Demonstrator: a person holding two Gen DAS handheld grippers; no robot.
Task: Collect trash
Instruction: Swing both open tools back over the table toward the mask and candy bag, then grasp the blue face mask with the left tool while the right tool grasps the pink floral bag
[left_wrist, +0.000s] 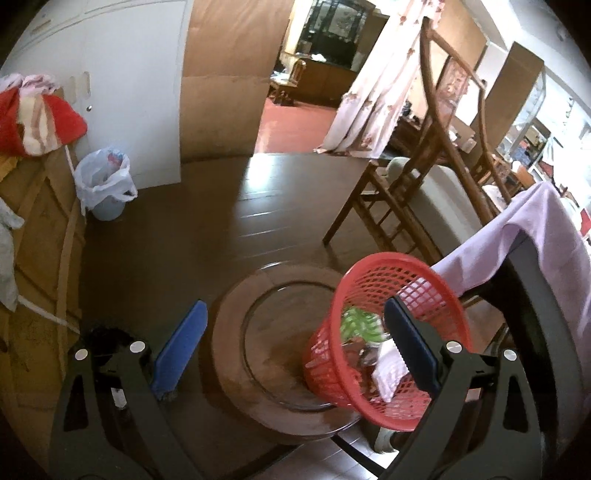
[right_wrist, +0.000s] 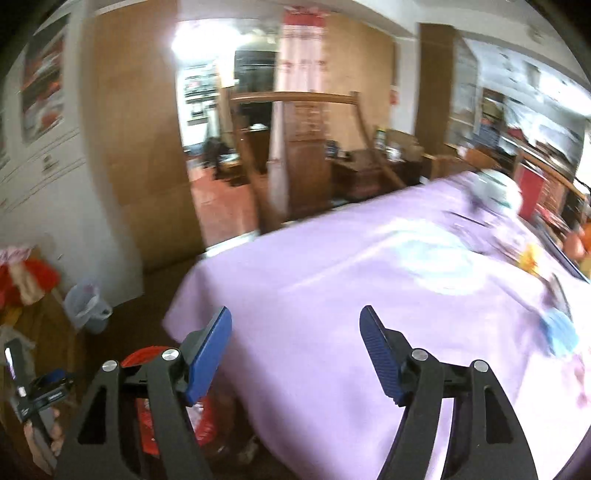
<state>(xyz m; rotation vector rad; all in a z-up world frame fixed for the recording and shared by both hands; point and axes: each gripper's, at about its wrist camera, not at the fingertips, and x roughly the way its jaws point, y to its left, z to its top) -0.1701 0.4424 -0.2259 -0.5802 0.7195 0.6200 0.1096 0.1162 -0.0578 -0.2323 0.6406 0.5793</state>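
Currently the left gripper stands wide open and empty above a red basket of trash; the right gripper gapes empty over a purple tablecloth.

The red mesh wastebasket stands tilted on the right edge of a round wooden stool, its open mouth leaning toward the near right, close beside the lilac-draped table. Inside it lie a green-and-white wrapper, a white ridged piece of packaging and some dark scraps, heaped low in the bottom.
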